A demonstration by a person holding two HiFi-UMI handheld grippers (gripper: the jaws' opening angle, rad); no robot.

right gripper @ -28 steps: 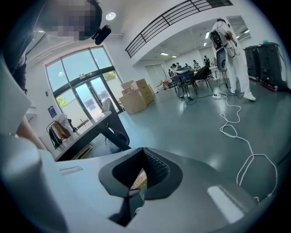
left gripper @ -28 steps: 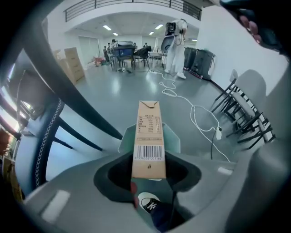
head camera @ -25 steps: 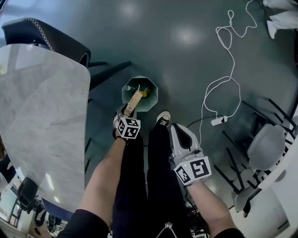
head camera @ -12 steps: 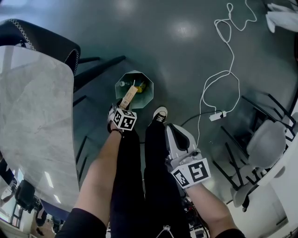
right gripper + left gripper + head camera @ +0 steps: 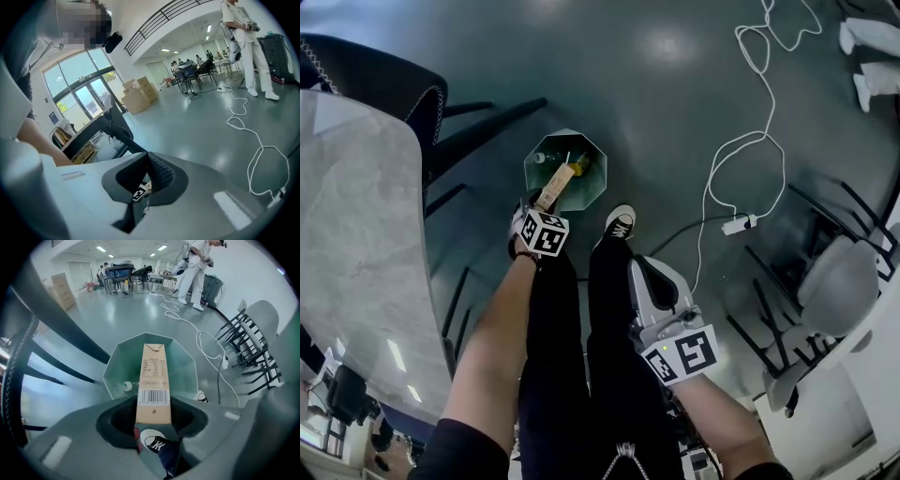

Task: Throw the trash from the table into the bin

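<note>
Carton (image 5: 153,380) is pinched at its lower end by your left gripper (image 5: 540,208), fingers (image 5: 79,441) clamped on both sides, barcode face toward the gripper camera. It sticks out lengthways over the open bin (image 5: 598,183), top end above the bin mouth, not touching the walls as far as I can see. The bin is octagonal, pale green, on the floor just ahead of your shoe (image 5: 622,225). Inside it: a clear bottle with a white cap (image 5: 126,386) and something yellow (image 5: 584,167).

Your right gripper (image 5: 642,274) hangs low beside your right leg, well apart from the bin, fingers pressed together with nothing between them.

The desk (image 5: 356,262) is to your left, a dark chair (image 5: 384,80) at its far end. A white cable (image 5: 741,159) loops across the floor to your right, and grey chairs (image 5: 834,291) stand beyond it.
</note>
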